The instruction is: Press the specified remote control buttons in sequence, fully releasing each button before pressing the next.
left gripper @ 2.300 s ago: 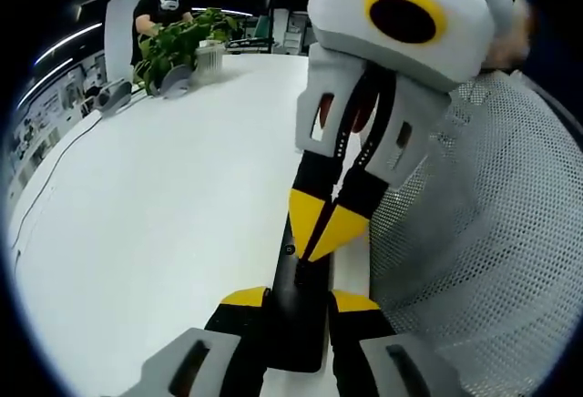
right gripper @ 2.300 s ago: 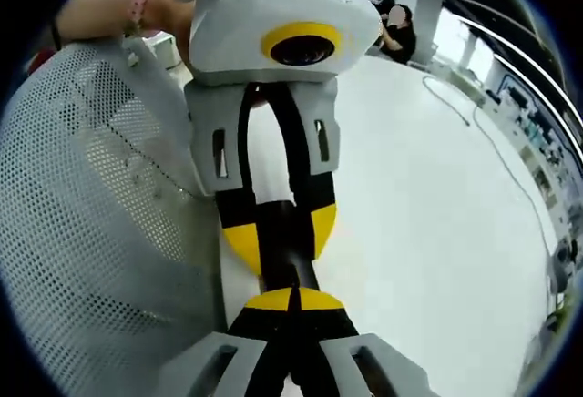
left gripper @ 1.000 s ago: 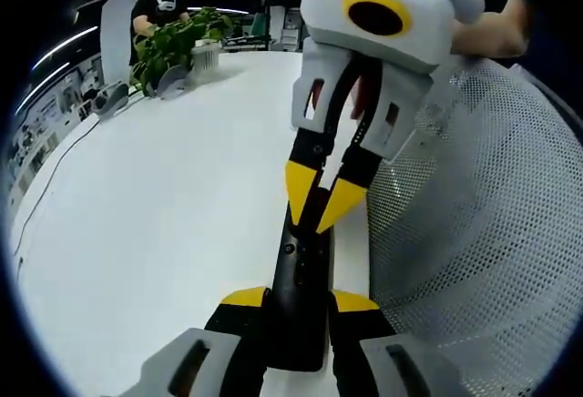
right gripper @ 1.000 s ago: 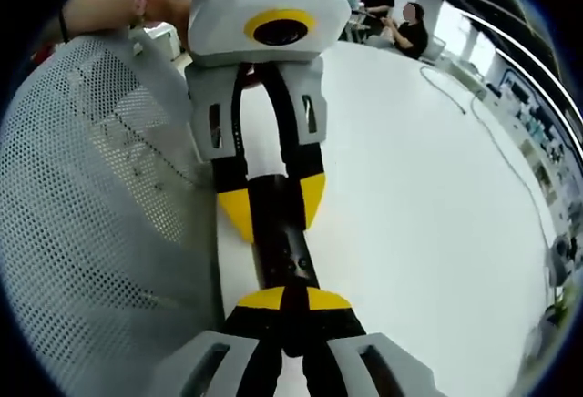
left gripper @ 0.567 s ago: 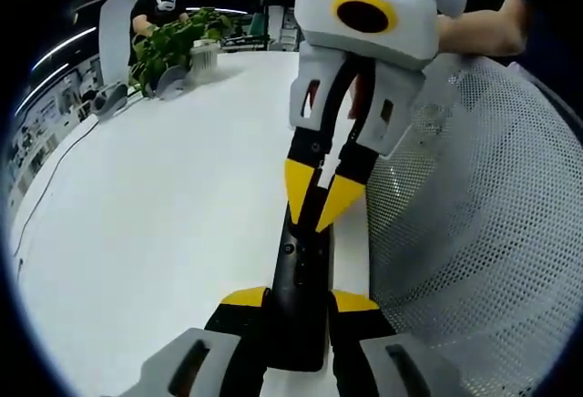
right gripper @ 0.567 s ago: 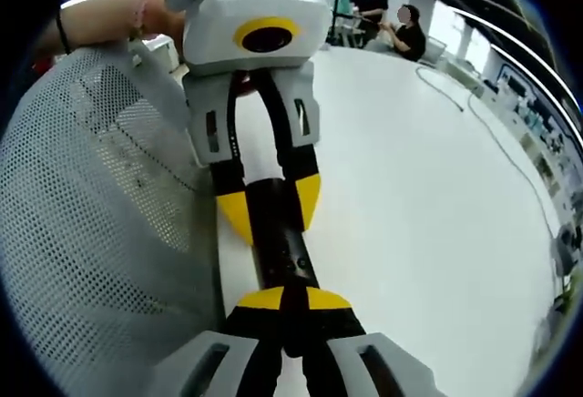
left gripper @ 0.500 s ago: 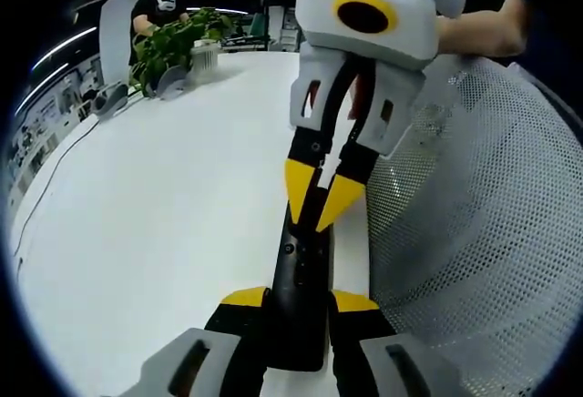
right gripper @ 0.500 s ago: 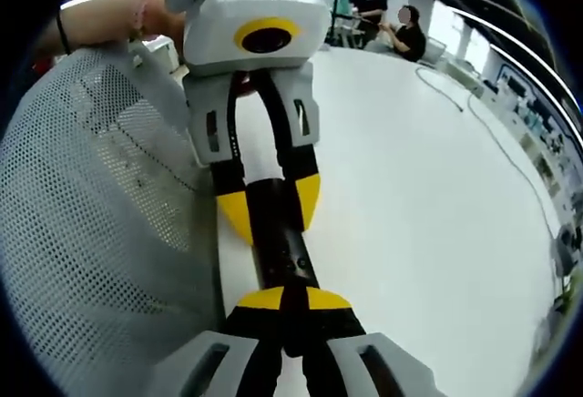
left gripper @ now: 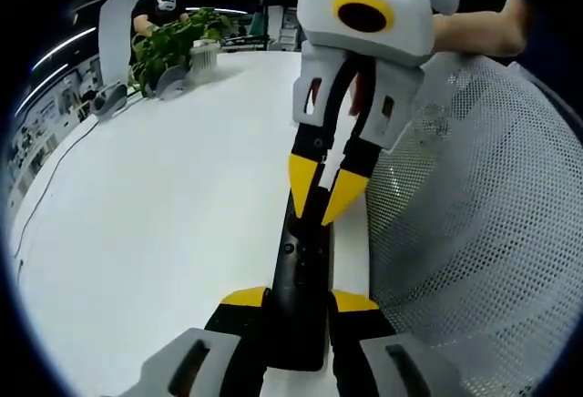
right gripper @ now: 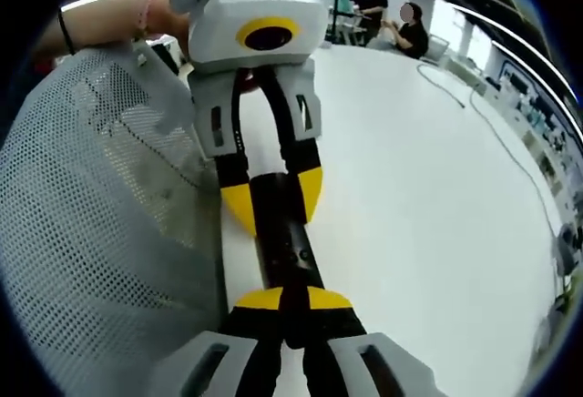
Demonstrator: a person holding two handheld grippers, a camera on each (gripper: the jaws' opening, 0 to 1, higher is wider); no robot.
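A slim black remote control (left gripper: 301, 274) lies lengthwise over the white table's edge, and my left gripper (left gripper: 299, 301) is shut on its near end, yellow fingertips on both sides. My right gripper (left gripper: 321, 208) comes down from above with its yellow tips closed together at the remote's far part. In the right gripper view, my right gripper (right gripper: 291, 300) is shut, tips meeting right over the remote control (right gripper: 287, 249). Beyond it the left gripper (right gripper: 273, 198) clamps the remote's other end. Whether the tips touch a button is hidden.
A white mesh chair back (left gripper: 474, 233) stands close beside the remote; in the other view, the chair back (right gripper: 100, 233). The white table (left gripper: 164, 197) stretches away with a potted plant (left gripper: 173, 46), a cable (right gripper: 492, 133) and seated people (right gripper: 405, 28) at its far end.
My right gripper's shut tips have drawn back up the remote, away from the left gripper, since 2.3 s ago. In the last half second they shifted only slightly. The left grip is unchanged.
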